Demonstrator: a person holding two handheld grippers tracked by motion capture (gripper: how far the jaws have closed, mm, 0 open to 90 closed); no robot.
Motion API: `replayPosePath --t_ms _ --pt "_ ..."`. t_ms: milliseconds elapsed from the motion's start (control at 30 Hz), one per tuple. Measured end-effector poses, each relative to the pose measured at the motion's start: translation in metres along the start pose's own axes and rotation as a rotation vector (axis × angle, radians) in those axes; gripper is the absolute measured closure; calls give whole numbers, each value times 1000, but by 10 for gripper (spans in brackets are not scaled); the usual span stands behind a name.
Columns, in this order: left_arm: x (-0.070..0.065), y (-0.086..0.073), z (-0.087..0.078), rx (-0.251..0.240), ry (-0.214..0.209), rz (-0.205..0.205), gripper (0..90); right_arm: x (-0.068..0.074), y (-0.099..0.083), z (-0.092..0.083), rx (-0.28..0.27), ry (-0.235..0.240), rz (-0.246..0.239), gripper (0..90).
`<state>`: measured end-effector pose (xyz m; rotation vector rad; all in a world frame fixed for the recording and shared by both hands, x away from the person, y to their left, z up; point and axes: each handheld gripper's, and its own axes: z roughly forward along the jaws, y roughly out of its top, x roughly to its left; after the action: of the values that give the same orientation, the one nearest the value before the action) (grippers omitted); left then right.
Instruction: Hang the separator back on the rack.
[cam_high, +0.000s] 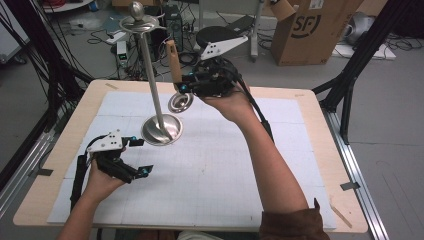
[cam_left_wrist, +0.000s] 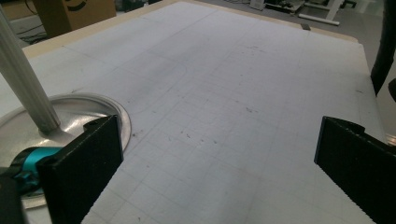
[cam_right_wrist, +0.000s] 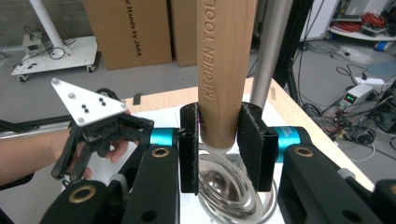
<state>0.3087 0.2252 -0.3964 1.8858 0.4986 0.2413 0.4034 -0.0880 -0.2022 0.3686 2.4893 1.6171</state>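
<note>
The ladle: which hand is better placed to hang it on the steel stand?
Right, probably. The right gripper already clamps the ladle by its wooden handle beside the stand; the left gripper rests open near the base.

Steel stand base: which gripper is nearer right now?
Left. The left gripper sits low on the mat just beside the steel stand base, jaws open. The right gripper is raised behind the stand, clamped on the wooden-handled ladle.
</note>
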Motion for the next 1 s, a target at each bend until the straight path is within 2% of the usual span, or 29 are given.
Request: replayPosePath --t_ms 300,500,633,833,1000 --pt "-1 0 -1 -3 -8 1 16 10 26 23 57 4 -65 704" --pt "-2 0 0 5 -9 3 17 9 36 35 62 11 -73 704" --pt "-1 0 -1 7 -11 6 16 8 39 43 72 16 -60 704" --pt "-1 0 -2 -2 -6 1 16 5 43 51 93 -8 -55 704" --pt "-1 0 -3 -2 -9 2 17 3 44 51 82 -24 -48 704"
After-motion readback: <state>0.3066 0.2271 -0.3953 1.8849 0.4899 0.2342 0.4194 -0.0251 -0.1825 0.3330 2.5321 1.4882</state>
